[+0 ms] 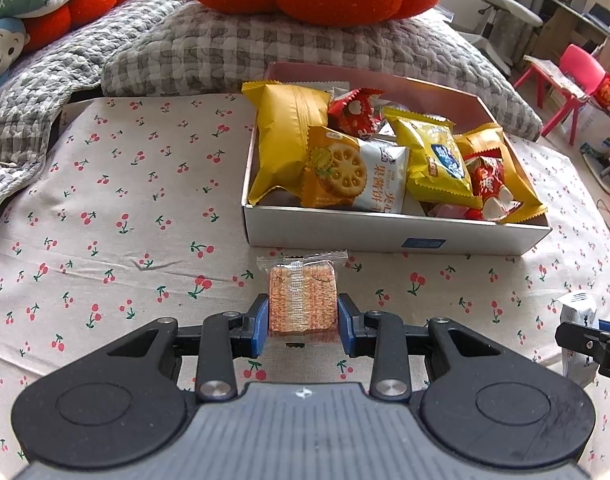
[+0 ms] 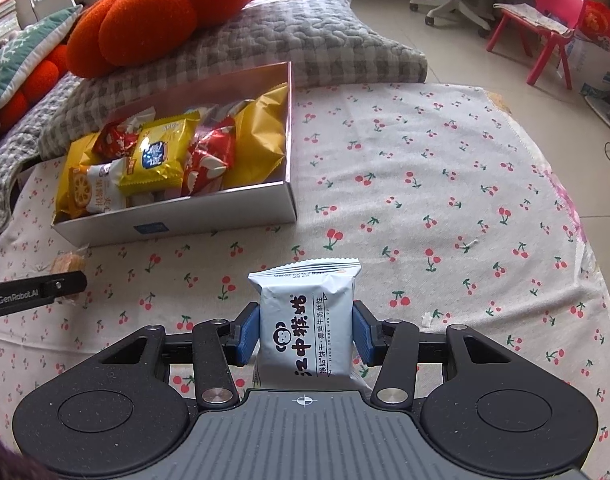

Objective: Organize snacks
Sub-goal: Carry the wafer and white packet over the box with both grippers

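Two snacks in hand, one per gripper. My left gripper (image 1: 303,322) is clenched on the orange noodle-crisp block (image 1: 303,300) in clear wrap, pads pressing both side edges. My right gripper (image 2: 305,334) is clenched on the white biscuit pack (image 2: 307,320), pads on both its sides. Both sit low over the cherry-print sheet (image 1: 125,200).

Snack box (image 1: 385,232) lies at 12 o'clock from the left gripper, near; from the right gripper it's at 10 o'clock, further off. Already crowded: yellow packs, red candy wraps, lotus-shaped biscuit pack (image 1: 357,172).

Step in hand, my call: carry both to the box. Lift clear of the front wall first, drop one at a time, aim for gaps. Don't squeeze harder, the crisp block would likely crumble.

Readable: white pack has a monkey-face logo, big Chinese characters 江中猴姑, small line near "COCONUT". Left gripper's arm in the right view reads "GenRobot.AI". Box front has a blue label, unreadable.
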`<state>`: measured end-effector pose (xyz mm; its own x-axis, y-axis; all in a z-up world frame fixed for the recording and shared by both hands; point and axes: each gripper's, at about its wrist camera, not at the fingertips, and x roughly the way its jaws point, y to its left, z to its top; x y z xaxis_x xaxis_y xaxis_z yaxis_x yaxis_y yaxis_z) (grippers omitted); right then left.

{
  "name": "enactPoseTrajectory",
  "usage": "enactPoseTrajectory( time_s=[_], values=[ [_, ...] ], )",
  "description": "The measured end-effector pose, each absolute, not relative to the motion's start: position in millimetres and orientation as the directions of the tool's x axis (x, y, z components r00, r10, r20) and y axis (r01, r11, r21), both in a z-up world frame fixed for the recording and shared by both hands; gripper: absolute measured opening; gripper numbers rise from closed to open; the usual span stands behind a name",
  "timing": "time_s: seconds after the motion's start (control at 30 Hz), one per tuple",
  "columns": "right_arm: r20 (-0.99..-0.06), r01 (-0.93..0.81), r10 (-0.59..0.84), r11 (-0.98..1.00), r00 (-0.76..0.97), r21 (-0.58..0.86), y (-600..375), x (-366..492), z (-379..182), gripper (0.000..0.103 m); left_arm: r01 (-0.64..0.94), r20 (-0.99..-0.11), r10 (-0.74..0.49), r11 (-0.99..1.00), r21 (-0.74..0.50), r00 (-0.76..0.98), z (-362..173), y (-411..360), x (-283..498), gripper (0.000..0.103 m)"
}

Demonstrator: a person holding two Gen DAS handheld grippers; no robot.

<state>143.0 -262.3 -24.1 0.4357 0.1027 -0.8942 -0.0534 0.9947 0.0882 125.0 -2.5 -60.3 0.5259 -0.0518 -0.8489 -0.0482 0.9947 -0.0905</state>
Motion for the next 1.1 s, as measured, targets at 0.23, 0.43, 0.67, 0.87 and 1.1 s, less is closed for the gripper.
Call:
enactPoseTrajectory(
  time_s=[0.23, 0.43, 0.67, 0.87, 1.1],
  values=[
    [-0.89, -0.042, 0.097, 0.995, 0.446, 0.088, -264.0, 143.7, -22.6, 0.047, -0.055, -0.846, -0.055, 0.994, -0.099, 0.53, -58.3, 0.0, 124.5, 0.032],
    [-0.888, -0.038, 0.095, 0.995, 0.45, 0.087, -264.4, 143.4, -21.6, 0.047, -0.055, -0.846, -0.053, 0.994, -0.097, 0.531, -58.3, 0.3, 124.5, 0.032],
    [-0.88, -0.03, 0.098, 0.995, 0.465, 0.095, -266.4, 143.9, -18.3, 0.047, -0.056, -0.845, -0.054, 0.993, -0.099, 0.531, -57.7, 0.6, 124.5, 0.032],
    [-0.861, -0.02, 0.11, 0.993, 0.496, 0.115, -268.2, 146.5, -10.5, 0.047, -0.05, -0.836, -0.053, 0.994, -0.095, 0.546, -53.0, -0.1, 123.5, 0.032],
    [-0.833, -0.011, 0.127, 0.99, 0.539, 0.143, -270.4, 150.1, 2.0, 0.047, -0.055, -0.82, -0.078, 0.99, -0.132, 0.567, -41.5, 5.0, 122.8, 0.032]
  ],
)
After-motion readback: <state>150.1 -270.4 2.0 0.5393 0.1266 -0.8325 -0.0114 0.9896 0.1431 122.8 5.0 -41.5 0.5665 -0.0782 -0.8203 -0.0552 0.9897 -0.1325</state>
